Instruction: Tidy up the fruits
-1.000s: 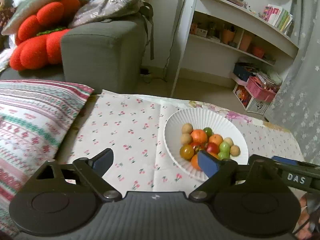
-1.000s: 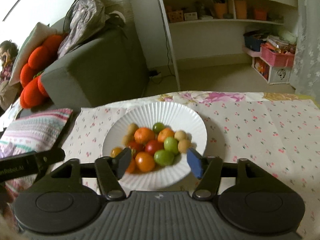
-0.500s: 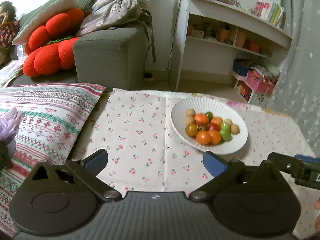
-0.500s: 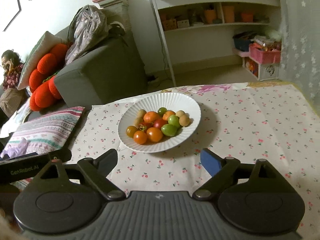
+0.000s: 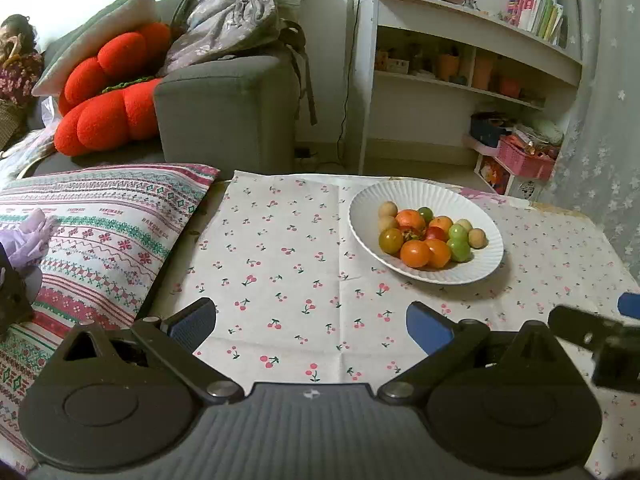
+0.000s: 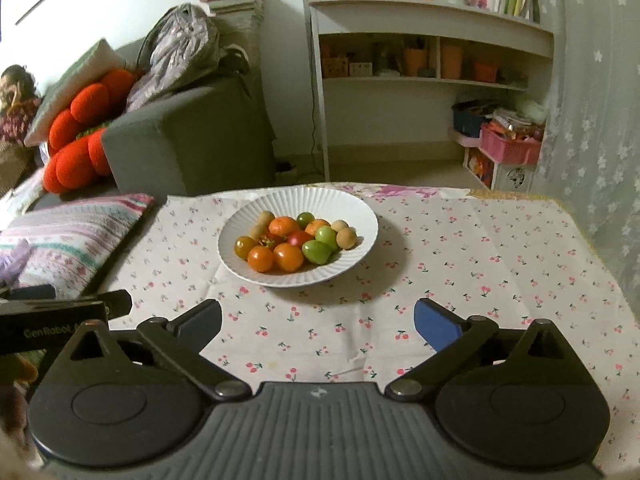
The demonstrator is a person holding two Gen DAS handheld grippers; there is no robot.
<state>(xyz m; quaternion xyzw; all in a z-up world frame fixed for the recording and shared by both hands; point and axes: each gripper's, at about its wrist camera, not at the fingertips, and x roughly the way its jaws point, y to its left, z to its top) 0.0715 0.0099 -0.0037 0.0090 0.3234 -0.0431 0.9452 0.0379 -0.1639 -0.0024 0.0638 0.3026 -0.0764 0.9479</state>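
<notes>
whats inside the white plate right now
The white plate holds a heap of small fruits: orange, green, red and tan ones, touching each other. Whatever lies beneath the heap is covered. Neither gripper is in it.

The counter [image 6: 500, 264] is covered by a white cloth [image 6: 460, 280] printed with small red cherries. A white ribbed plate [image 6: 360, 216] of fruit rests on the cloth toward twelve o'clock in the right wrist view. A striped patterned pillow [image 5: 100, 232] lies at the counter's nine o'clock edge.
</notes>
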